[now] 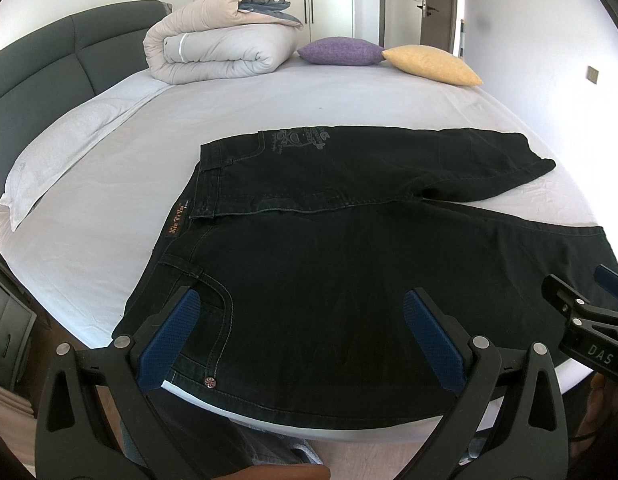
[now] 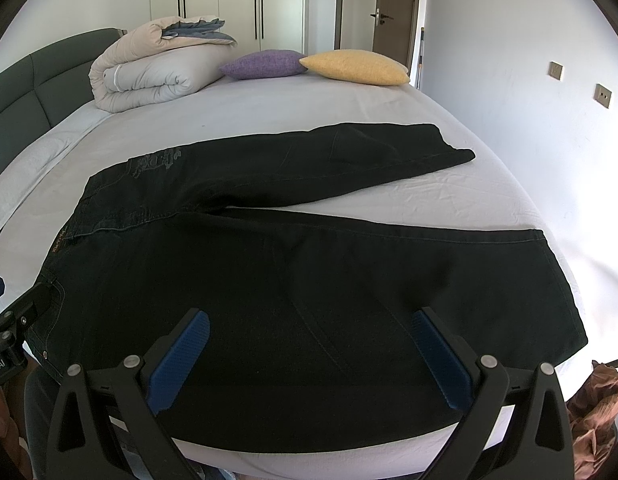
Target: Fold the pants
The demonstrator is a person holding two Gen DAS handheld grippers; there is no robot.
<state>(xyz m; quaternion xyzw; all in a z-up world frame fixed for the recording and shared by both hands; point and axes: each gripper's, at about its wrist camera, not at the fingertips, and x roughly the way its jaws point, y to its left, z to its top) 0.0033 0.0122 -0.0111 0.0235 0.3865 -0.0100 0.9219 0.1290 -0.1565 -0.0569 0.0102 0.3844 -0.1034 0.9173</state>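
Note:
Black jeans (image 1: 329, 248) lie flat on the bed, waistband to the left, the two legs spread apart to the right; they also show in the right wrist view (image 2: 309, 264). My left gripper (image 1: 301, 300) is open and empty, above the near hip and pocket by the bed's front edge. My right gripper (image 2: 309, 320) is open and empty, above the near leg's thigh. The right gripper shows at the right edge of the left wrist view (image 1: 589, 320); the left gripper shows at the left edge of the right wrist view (image 2: 9, 320).
The bed sheet (image 1: 269, 112) is light grey. A folded duvet (image 1: 221, 40), a purple cushion (image 1: 341, 51) and a yellow cushion (image 1: 431, 64) lie at the far side. A pillow (image 1: 57, 152) and dark headboard (image 1: 49, 64) are at left. Brown cloth (image 2: 593, 404) sits off the bed's right corner.

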